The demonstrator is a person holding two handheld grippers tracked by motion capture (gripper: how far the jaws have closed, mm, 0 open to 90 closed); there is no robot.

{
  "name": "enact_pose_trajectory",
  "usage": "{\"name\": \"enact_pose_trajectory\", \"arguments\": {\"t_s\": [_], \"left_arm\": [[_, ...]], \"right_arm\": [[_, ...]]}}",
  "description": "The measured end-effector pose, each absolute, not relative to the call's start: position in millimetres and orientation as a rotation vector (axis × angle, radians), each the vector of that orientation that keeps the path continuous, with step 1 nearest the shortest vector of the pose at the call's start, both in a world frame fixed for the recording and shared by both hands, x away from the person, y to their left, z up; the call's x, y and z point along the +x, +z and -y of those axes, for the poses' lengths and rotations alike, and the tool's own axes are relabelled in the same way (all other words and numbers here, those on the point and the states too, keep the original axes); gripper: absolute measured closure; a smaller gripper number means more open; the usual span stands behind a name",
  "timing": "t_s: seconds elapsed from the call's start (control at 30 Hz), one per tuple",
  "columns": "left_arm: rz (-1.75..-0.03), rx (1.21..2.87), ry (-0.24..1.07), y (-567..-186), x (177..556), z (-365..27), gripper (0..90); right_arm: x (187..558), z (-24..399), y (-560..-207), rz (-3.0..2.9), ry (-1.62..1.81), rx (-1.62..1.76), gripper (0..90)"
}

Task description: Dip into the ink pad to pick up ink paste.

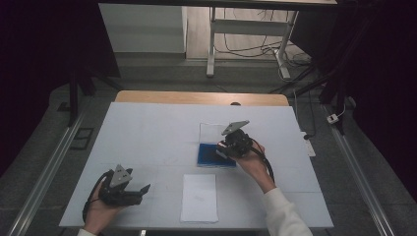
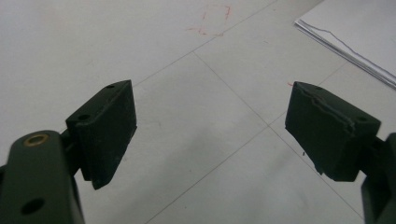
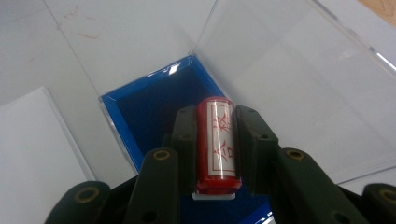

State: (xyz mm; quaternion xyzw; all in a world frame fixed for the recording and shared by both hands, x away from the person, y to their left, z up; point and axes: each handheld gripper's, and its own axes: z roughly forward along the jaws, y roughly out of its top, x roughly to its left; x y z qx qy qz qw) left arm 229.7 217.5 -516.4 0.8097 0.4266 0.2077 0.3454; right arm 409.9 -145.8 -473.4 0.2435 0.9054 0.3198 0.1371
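- I am clamping my right gripper (image 3: 215,154) on the red stamp (image 3: 217,142), its jaws pressing both sides, directly over the blue ink pad (image 3: 154,107).
- My left gripper (image 2: 210,135) is idling wide open and empty above the table (image 2: 93,42).
- I should be pressing the stamp down squarely, then carrying it to the paper (image 1: 199,196).
- The stamp's label is showing red Chinese characters, possibly "合格".

Dim, soft high view, dark edges, perhaps overhead light, faint glare
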Motion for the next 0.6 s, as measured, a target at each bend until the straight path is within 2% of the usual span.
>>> {"name": "enact_pose_trajectory", "arguments": {"t_s": [0.6], "left_arm": [[-1.104,2.111,0.538,-517.1,229.7,-217.6,16.6]], "right_arm": [[411.4,144.9,-477.6,-2.636,0.876,0.703,69.6]]}}
